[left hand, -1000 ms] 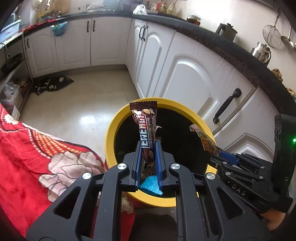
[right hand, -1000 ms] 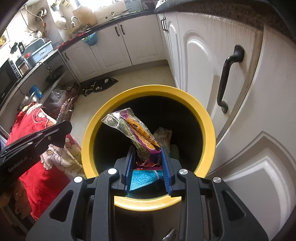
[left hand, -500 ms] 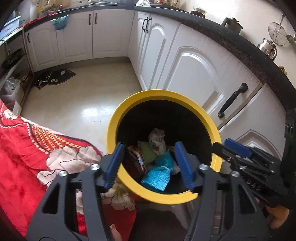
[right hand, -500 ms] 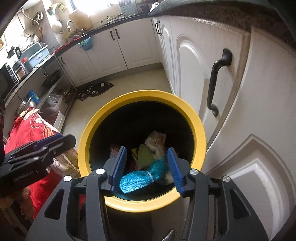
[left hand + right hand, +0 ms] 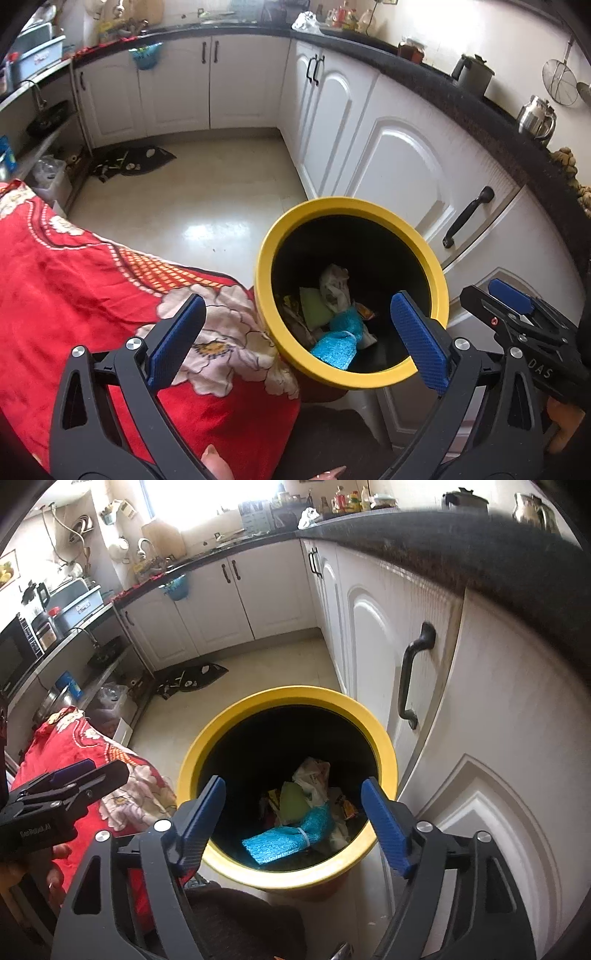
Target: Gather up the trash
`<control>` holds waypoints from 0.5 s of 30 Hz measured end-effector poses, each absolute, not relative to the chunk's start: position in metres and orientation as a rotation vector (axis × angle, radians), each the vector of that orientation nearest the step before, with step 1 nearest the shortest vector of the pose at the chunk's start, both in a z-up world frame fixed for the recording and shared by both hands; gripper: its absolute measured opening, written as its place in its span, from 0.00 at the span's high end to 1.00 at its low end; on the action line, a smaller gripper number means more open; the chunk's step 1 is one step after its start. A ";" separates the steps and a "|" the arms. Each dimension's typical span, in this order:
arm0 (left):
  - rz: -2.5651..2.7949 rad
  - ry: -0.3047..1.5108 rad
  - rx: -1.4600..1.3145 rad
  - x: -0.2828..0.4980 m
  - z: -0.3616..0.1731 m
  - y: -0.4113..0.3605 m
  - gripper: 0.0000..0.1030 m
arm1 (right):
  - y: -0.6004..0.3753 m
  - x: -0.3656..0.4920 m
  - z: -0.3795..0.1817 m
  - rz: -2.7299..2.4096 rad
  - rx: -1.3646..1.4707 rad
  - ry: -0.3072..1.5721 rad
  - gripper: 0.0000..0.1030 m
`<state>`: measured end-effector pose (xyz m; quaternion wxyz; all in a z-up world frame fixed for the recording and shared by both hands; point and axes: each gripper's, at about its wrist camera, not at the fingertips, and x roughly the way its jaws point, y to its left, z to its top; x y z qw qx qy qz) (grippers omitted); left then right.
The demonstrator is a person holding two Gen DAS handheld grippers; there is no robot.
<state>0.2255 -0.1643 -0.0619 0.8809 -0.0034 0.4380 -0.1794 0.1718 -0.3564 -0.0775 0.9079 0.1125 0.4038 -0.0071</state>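
A yellow-rimmed black trash bin (image 5: 275, 236) stands on the floor by the white cabinets; it also shows in the right wrist view (image 5: 284, 698). Inside lie a blue mesh scrubber (image 5: 336, 345) (image 5: 288, 840), a green piece (image 5: 291, 799), crumpled white paper (image 5: 334, 286) and several wrappers. My left gripper (image 5: 297, 341) is open and empty above the bin's left rim. My right gripper (image 5: 293, 821) is open and empty above the bin's near rim. Each gripper shows in the other's view, the right one (image 5: 517, 314) and the left one (image 5: 70, 786).
A red floral cloth (image 5: 85, 280) covers a surface left of the bin. White cabinet doors with black handles (image 5: 412, 679) stand just right of it. A dark mat (image 5: 133, 162) lies on the tiled floor. A black countertop (image 5: 461, 99) holds kettles.
Both grippers opened and let go of their wrappers, which dropped into the bin. Both grippers then drew back and up, jaws spread wider.
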 end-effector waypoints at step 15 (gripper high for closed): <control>-0.320 0.775 -0.060 0.174 -0.018 -0.120 0.11 | -0.322 0.119 -0.027 -0.011 0.156 0.668 0.07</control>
